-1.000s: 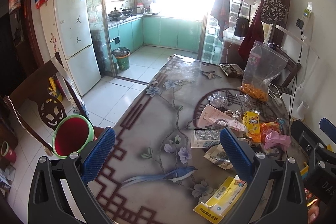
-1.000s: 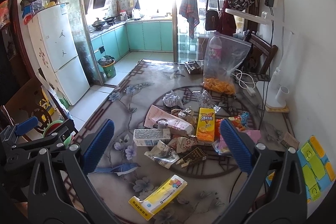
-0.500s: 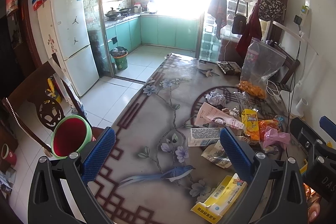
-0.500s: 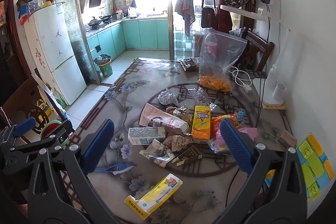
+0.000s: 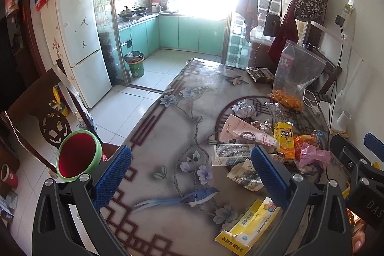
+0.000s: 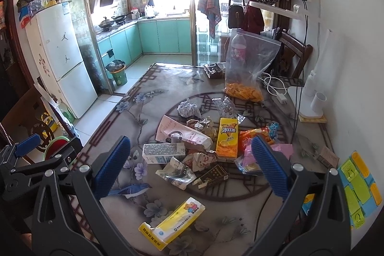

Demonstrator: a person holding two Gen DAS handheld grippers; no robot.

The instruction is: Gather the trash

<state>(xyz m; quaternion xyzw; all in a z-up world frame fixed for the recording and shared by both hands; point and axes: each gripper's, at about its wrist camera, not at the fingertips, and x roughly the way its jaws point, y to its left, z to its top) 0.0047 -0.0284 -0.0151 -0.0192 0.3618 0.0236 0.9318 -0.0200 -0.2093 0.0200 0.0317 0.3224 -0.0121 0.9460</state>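
Trash lies scattered on the patterned table (image 6: 148,97): a yellow box (image 6: 171,223) nearest me, a white and grey carton (image 6: 163,152), a yellow drink carton (image 6: 226,137), a pink paper bag (image 6: 182,132), crumpled foil (image 6: 188,109) and several wrappers. My right gripper (image 6: 192,167) hovers open above the pile, empty. My left gripper (image 5: 192,174) is open and empty too, held over the table's left part; the yellow box (image 5: 248,223) lies near its right finger. A green bin with a red inside (image 5: 76,155) stands below the table's left edge.
A clear bag of orange snacks (image 6: 247,68) and a bottle stand at the far side, with a white cable (image 6: 273,88) and white lamp base (image 6: 312,100) by the wall. A dark wooden chair (image 5: 36,116) is left of the table. A coloured toy (image 6: 357,186) lies at right.
Both grippers have drifted slightly back and up, so the trash pile sits a little lower and nearer in view. Nothing was grasped; both stay open.
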